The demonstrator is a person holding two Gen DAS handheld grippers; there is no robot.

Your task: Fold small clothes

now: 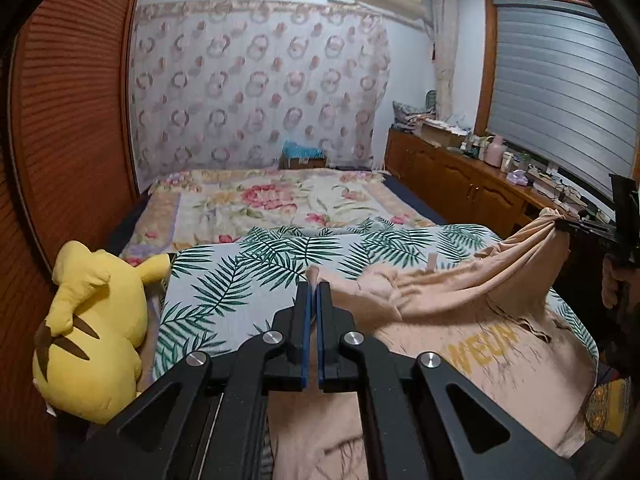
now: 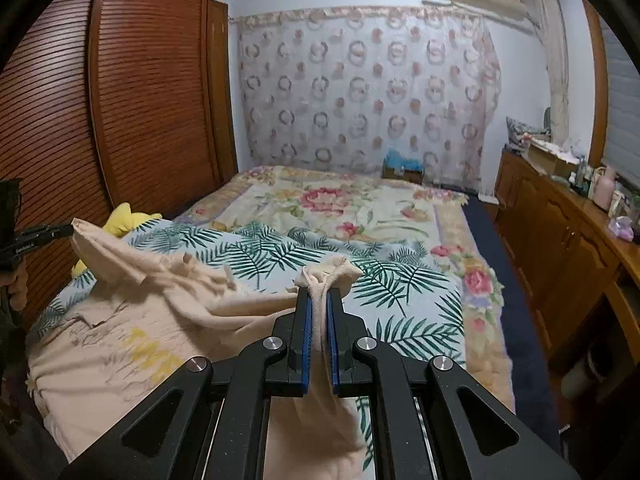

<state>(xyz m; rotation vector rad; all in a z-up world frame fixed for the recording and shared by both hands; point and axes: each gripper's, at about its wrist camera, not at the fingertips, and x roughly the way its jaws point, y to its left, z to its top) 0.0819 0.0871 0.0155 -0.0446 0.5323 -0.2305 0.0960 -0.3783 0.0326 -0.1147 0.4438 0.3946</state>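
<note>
A peach T-shirt (image 1: pixel 472 320) with yellow letters lies spread over the palm-leaf sheet (image 1: pixel 240 280), its far edge lifted at both ends. My left gripper (image 1: pixel 314 292) is shut on one corner of the shirt, a small tip of cloth poking past the fingertips. My right gripper (image 2: pixel 319 300) is shut on the other bunched corner of the shirt (image 2: pixel 132 340). In the left wrist view the right gripper (image 1: pixel 568 226) holds the cloth up at the far right. In the right wrist view the left gripper (image 2: pixel 68 230) holds it up at the far left.
A yellow plush toy (image 1: pixel 92 332) lies at the bed's left edge by the slatted wooden wardrobe (image 2: pixel 132 92). A floral blanket (image 2: pixel 340 204) covers the far bed. A wooden cabinet (image 2: pixel 560 240) with bottles runs along the right wall.
</note>
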